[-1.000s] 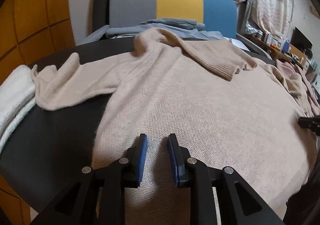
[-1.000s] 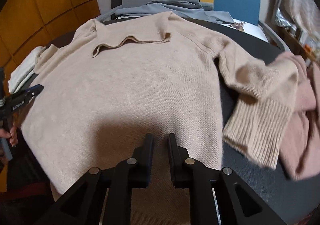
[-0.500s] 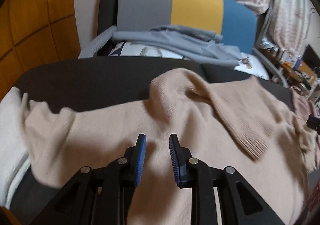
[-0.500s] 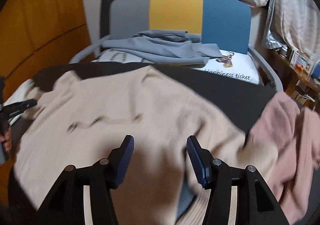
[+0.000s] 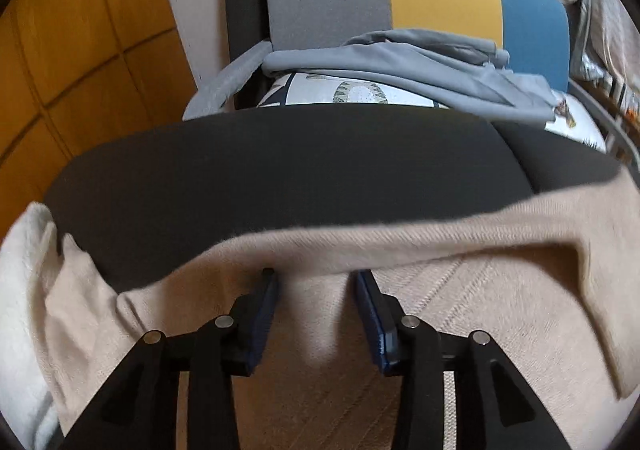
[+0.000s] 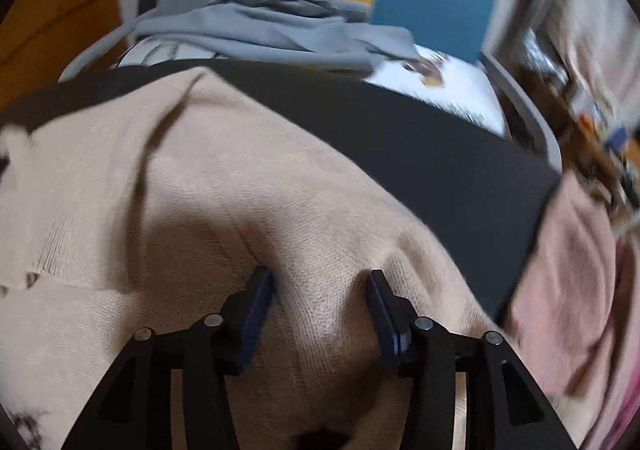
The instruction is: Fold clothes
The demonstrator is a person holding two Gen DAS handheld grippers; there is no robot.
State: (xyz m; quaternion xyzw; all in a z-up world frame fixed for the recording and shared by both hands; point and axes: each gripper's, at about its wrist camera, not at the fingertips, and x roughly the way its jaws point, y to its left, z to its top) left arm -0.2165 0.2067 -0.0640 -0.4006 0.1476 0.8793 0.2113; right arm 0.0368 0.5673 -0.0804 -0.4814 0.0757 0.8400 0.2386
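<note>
While the left gripper [image 5: 314, 282] has its jaws opening over the beige sweater [image 5: 460, 314] on the dark table [image 5: 280, 169], the right gripper [image 6: 320, 286] stands parted too; the folded edge runs crosswise just ahead of both.

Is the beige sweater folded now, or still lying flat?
Folded over. The sweater has one layer lying on top of another, with the top layer's edge running across above the left gripper, whose jaws are opening.
</note>
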